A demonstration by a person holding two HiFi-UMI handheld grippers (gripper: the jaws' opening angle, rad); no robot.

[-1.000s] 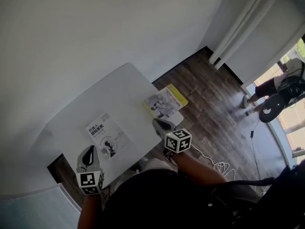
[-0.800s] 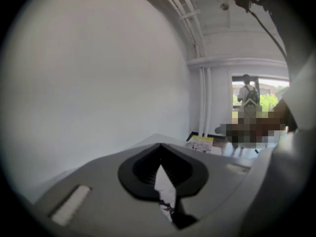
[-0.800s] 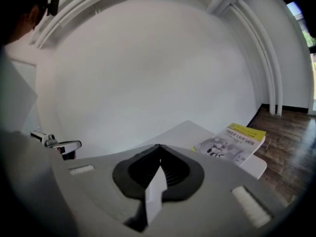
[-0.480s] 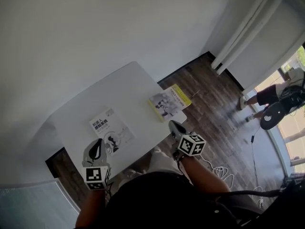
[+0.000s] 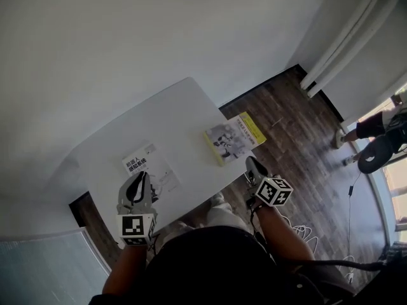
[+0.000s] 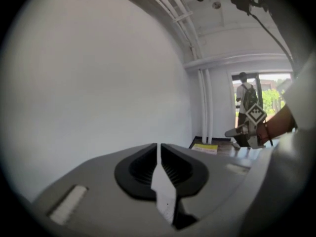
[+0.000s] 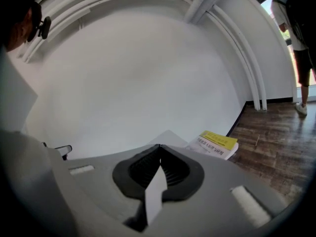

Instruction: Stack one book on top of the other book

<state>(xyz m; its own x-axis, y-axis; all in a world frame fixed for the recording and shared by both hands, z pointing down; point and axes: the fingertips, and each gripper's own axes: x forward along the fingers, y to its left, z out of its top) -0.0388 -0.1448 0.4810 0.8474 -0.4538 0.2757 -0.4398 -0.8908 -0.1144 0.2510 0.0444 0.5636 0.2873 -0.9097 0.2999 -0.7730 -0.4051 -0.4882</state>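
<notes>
White table (image 5: 172, 116): nothing stacked, nothing gripped.
The white-covered book (image 5: 147, 169) lies flat near the table's near left edge. The yellow-edged book (image 5: 233, 138) lies flat at the right corner, well apart from it, with its yellow side jutting past the rim over the wooden floor (image 5: 299, 126). The left gripper (image 5: 140, 178) hovers at the white-covered book's near corner, its jaws pressed together on nothing. The right gripper (image 5: 251, 162) is just beside the yellow-edged book, its jaws also together and empty.
</notes>
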